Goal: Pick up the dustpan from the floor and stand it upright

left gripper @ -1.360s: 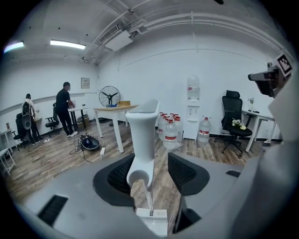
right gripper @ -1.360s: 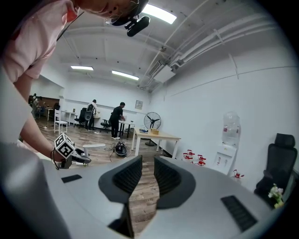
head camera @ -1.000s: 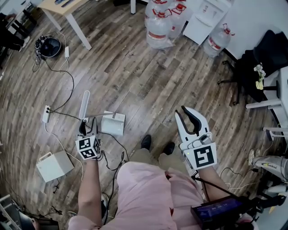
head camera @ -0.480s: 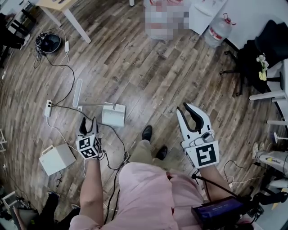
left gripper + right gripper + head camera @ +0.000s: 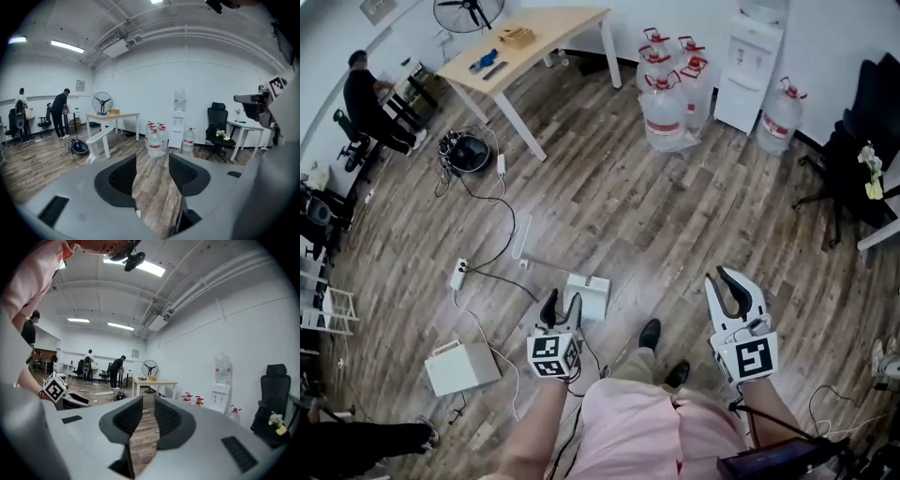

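The white dustpan [image 5: 586, 295] rests on the wood floor just ahead of my left gripper. Its long handle [image 5: 522, 239] reaches up and to the left, free of any grip. In the left gripper view the handle [image 5: 99, 139] shows as a tilted white bar left of the jaws. My left gripper [image 5: 561, 302] is open and empty, its tips close to the pan's near side; floor shows between its pads [image 5: 152, 176]. My right gripper [image 5: 734, 281] hovers off to the right, away from the dustpan. It is open with a narrow gap [image 5: 144, 416] and holds nothing.
A wooden table [image 5: 525, 52] stands far left, with water bottles [image 5: 666, 103] and a dispenser [image 5: 752, 70] by the back wall. A power strip [image 5: 458, 274] with cables, a white box [image 5: 461, 367] and a black chair [image 5: 862, 141] sit around. The person's shoes [image 5: 650, 333] are near the pan.
The left gripper held the handle a second ago, then let go and drew back. The dustpan now stands free. The head view has lifted, showing more of the room.
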`<state>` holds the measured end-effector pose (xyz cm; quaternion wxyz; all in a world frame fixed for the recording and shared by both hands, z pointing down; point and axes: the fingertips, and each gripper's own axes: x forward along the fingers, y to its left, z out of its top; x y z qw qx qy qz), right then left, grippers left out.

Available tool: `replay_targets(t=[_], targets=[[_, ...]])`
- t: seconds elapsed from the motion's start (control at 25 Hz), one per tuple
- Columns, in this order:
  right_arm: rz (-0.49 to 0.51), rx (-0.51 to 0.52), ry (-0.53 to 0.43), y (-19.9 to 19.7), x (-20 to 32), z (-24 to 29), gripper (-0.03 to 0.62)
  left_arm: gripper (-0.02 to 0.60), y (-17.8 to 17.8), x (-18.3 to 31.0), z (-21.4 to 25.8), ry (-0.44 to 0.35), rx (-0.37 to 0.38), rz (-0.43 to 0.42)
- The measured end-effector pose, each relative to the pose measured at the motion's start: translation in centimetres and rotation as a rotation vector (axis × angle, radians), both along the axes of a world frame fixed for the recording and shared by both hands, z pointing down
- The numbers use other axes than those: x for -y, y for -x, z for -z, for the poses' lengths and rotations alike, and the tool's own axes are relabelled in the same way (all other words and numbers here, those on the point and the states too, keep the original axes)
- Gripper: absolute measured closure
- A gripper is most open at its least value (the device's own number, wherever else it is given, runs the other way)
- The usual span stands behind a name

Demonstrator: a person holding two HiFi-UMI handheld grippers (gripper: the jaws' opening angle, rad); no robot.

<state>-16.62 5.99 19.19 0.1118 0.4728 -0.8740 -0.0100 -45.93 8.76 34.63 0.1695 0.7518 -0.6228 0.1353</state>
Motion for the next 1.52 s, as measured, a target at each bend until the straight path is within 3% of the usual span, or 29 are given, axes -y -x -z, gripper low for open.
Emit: replay_targets(t=[0.16, 0.32, 0.56, 0.64, 0.88, 1.52], targets=[[0.009, 0.021, -0.055, 1.4, -0.7, 1.6, 0.517, 0.400, -6.3, 0.8, 7.9, -0.188, -0.042, -0.131], [0.007, 0.027, -0.089, 1.0, -0.8, 3.3, 0.522, 0.516, -13.4, 2.1, 15.9, -0.353, -0.054, -0.219], [-0.070, 0.044, -0.134, -1.4, -1.4, 5.8, 0.567, 0.558, -21.1, 3.2, 23.9, -0.508, -0.039, -0.308], [-0.098, 0.053, -0.144, -2.3, -1.4, 6.5, 0.592, 0.560, -22.3, 3.1, 24.9, -0.526, -0.034, -0.319], [-0.150, 0.074, -0.164, -5.0, -1.2, 8.0, 0.592, 0.560, -24.9, 2.8, 25.7, -0.527, -0.027, -0.343], [-0.189, 0.090, -0.150, -7.3, -0.8, 8.0, 0.594, 0.560, -27.3, 2.8, 25.2, -0.484, -0.009, -0.372]])
